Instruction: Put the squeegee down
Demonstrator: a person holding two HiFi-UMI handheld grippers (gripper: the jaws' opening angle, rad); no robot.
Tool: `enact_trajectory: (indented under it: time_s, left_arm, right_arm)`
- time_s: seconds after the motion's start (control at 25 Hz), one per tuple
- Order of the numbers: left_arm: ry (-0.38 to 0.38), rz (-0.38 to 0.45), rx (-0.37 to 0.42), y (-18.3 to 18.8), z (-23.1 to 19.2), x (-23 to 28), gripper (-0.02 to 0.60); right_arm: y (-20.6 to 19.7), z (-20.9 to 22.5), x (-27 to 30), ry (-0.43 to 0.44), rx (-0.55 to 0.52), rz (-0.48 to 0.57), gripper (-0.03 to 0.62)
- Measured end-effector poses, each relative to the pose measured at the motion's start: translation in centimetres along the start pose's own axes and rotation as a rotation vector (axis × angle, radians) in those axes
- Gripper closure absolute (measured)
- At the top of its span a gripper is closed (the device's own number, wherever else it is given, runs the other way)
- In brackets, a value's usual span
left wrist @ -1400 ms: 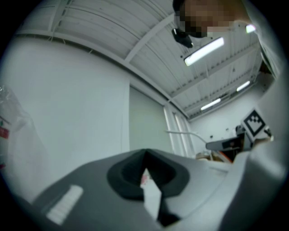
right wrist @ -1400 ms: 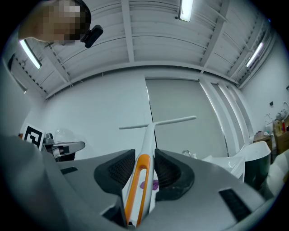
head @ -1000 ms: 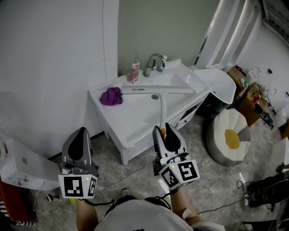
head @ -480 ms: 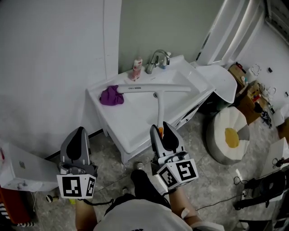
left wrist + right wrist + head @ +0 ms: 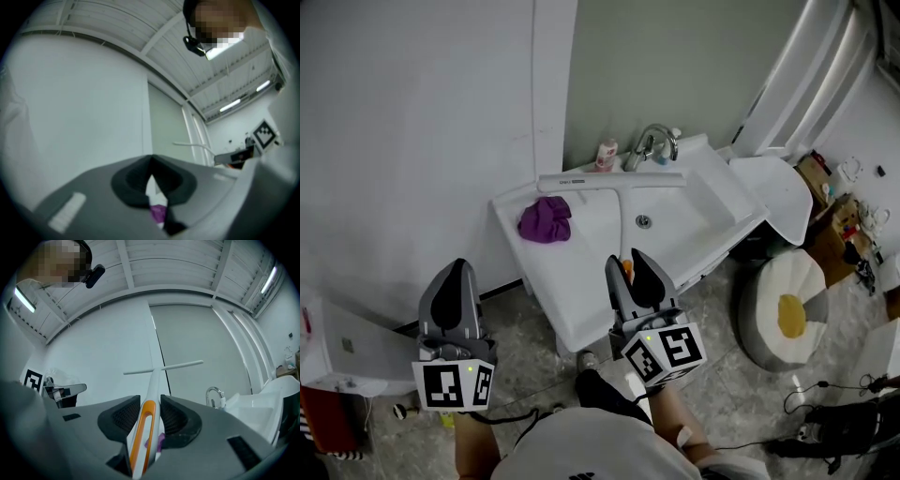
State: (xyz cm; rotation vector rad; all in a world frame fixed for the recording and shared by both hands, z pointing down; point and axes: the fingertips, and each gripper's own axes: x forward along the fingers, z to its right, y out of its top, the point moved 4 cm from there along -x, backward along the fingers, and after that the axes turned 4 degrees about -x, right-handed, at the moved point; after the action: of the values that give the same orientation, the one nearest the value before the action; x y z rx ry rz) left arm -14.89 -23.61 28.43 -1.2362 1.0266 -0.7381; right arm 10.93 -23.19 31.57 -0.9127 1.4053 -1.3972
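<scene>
My right gripper [image 5: 630, 272] is shut on the orange-and-white handle of a white squeegee [image 5: 626, 220]. Its long blade [image 5: 609, 179] hangs crosswise above the rear rim of the white sink [image 5: 581, 286], close to the wall. In the right gripper view the handle [image 5: 151, 394] runs up between both pads to the blade [image 5: 164, 366]. My left gripper [image 5: 453, 281] is shut and holds nothing, off the sink's left front corner. Through its jaws [image 5: 151, 180] a sliver of purple cloth [image 5: 158, 213] shows.
A purple cloth [image 5: 546, 219] lies on the sink's left side. A faucet [image 5: 654, 142] and a small bottle [image 5: 607, 154] stand at the back. A white-and-yellow pouf [image 5: 783, 314], boxes [image 5: 839, 211] and floor cables [image 5: 825, 441] lie right; a white box [image 5: 342, 352] sits left.
Both grippers have moved forward toward the sink. The squeegee's blade has gone from over the basin to its rear edge by the wall. The right grip is unchanged.
</scene>
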Motion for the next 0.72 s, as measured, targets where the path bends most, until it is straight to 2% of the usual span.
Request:
enact_trajectory:
  time_s: [0.4,0.72]
  left_arm:
    - [0.095,-0.009,0.02,-1.0,-0.7,4.0,0.574]
    - [0.186,-0.018,0.018,-2.1,-2.0,5.8,0.574]
  right_arm:
    - [-2.6,3.1,6.8,0.1,0.031,-0.074,0.461]
    - [-6.4,4.6,10.9,0.166,0.068,-0.18,0.461]
